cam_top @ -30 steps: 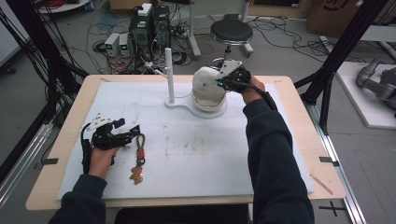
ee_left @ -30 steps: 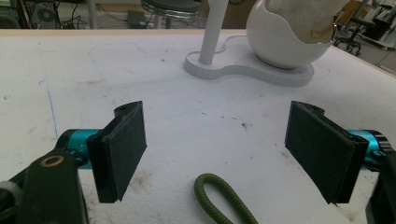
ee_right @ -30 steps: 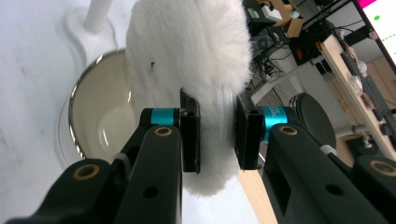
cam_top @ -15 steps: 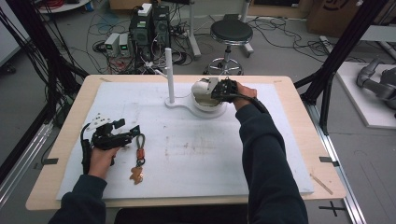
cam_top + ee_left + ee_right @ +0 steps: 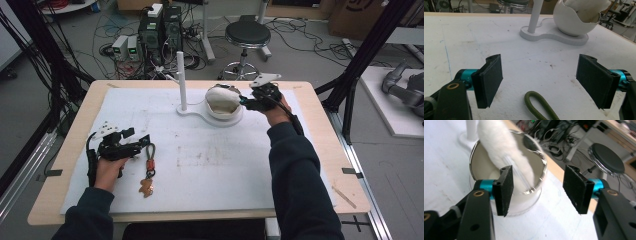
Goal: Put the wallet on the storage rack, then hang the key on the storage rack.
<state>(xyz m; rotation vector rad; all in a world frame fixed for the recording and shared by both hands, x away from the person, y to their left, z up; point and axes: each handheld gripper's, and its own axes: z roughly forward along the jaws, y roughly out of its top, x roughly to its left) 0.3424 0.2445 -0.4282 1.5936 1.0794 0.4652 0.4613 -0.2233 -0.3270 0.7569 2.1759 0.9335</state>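
standing by the white post (image 5: 181, 80), a white cup (image 5: 223, 102) holds fluffy cloth (image 5: 499, 150); right gripper (image 5: 537, 182) and left gripper (image 5: 539, 80) jaws apart, green cord loop (image 5: 537, 103) near.

Desk (image 5: 320, 165): pale wood edge, with a white sheet over the top that bears faint grey smudges and a thin blue line.
Egg-shaped cup (image 5: 222, 102): glossy white outside, cream inside, with a shiny silver rim.
Fluffy cloth (image 5: 499, 147): white, lying in the cup.
Post and base (image 5: 181, 80): plain white.
Left tongs (image 5: 544, 82): black pads on turquoise stubs, black body with a brass-coloured ring.
Right tongs (image 5: 539, 187): black pads, turquoise stubs, black arms, grey plate on top.
Cord loop (image 5: 537, 105): olive green, braided.
Clip on the cord (image 5: 149, 163): reddish orange.
Charm (image 5: 145, 186): tan brown.
Sleeves (image 5: 300, 185): dark navy.
Stool (image 5: 246, 34): black seat, chrome frame.
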